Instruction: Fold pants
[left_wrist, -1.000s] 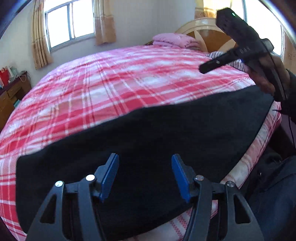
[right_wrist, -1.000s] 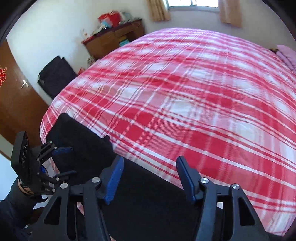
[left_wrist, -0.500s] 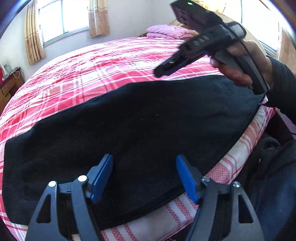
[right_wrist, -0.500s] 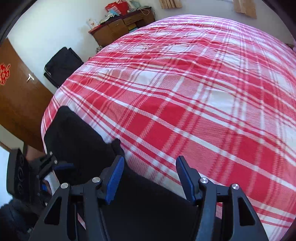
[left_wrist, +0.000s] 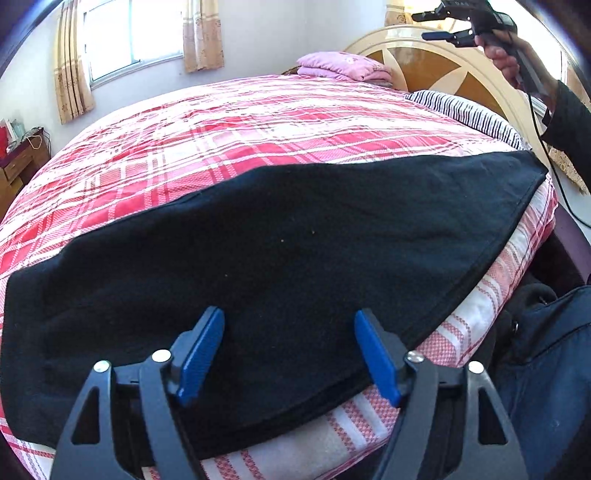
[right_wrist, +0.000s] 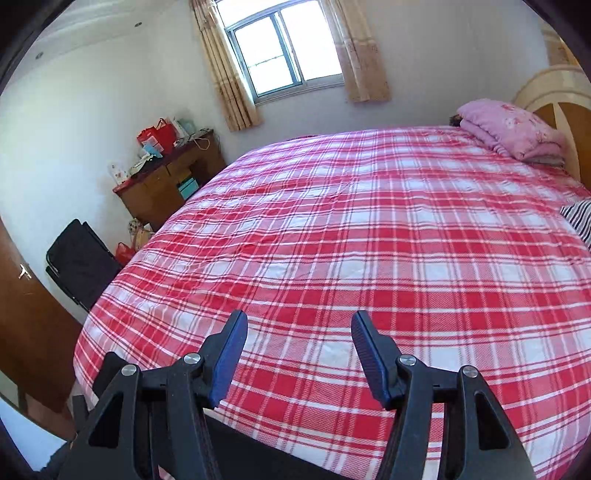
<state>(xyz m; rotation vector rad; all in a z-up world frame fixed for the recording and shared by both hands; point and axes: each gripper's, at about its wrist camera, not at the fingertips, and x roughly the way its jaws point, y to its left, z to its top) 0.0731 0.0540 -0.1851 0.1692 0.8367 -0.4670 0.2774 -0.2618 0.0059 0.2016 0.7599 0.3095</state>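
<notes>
Left wrist view, far left: wooden dresser (left_wrist: 14, 166) against the wall, curtained window (left_wrist: 129, 37) above. Red plaid bedspread (left_wrist: 221, 147) across the whole bed. Black pants (left_wrist: 295, 240) laid flat along the near edge of the bed, running from low left up to a squared end at right, one long edge hanging just over the mattress side. Left gripper (left_wrist: 290, 350) low in front, poised over the pants; blue pads (left_wrist: 201, 350) well apart, jaws just opened wider, only flat cloth seen beyond the gap, no fabric pinched. Folded pink blanket (left_wrist: 343, 66) by the headboard (left_wrist: 443, 74), striped cloth (left_wrist: 465, 110) just below it. Top right: right gripper (left_wrist: 436, 26) held high over the headboard in a hand (left_wrist: 506, 55), fingers visibly parted, empty. Right wrist view, left to right: brown door (right_wrist: 26, 314), black folding chair (right_wrist: 81, 262), cluttered dresser (right_wrist: 166, 177), window (right_wrist: 280, 48), plaid bedspread (right_wrist: 369, 240), pink blanket (right_wrist: 513, 129). Right gripper (right_wrist: 299, 354) pads apart over bare bedspread, clear of it; strip of black pants (right_wrist: 277, 450) just visible at bottom edge beneath the gripper body.
</notes>
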